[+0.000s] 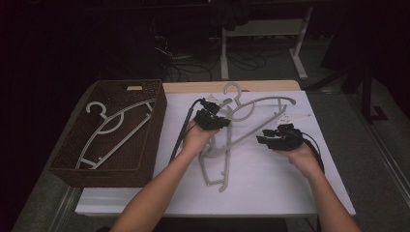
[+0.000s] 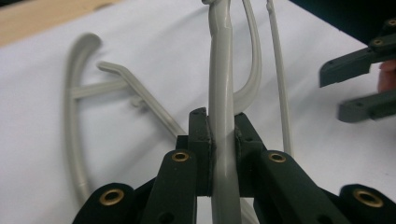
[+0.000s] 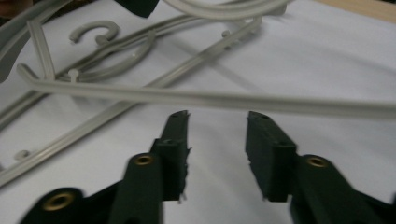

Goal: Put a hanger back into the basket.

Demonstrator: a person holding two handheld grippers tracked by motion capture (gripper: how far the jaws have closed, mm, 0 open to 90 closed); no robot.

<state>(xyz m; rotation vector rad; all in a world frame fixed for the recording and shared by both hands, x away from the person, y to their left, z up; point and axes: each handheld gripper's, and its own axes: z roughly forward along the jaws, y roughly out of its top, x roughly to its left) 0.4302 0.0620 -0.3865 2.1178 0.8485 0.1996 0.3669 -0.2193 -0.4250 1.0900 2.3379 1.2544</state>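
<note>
Brown wicker basket (image 1: 145,162) is sitting at the left edge of the desk (image 1: 270,188), and one grey hanger (image 1: 113,128) is lying inside it. Just to the right of the basket, my left fingers (image 2: 222,135) are clamping the grey bar of a hanger (image 2: 222,93), which is passing straight up between the pads; the pads are pressing on it from both sides. That hanger (image 1: 251,113) is lying over a second hanger (image 1: 215,166) on the white sheet in the middle of the desk. Farther right, my right fingers (image 3: 217,140) are standing apart, gripping nothing, with a thin hanger bar (image 3: 210,99) crossing just beyond their tips. In the high view my right gripper (image 1: 279,138) is hanging just beside the hangers' lower right edge.
</note>
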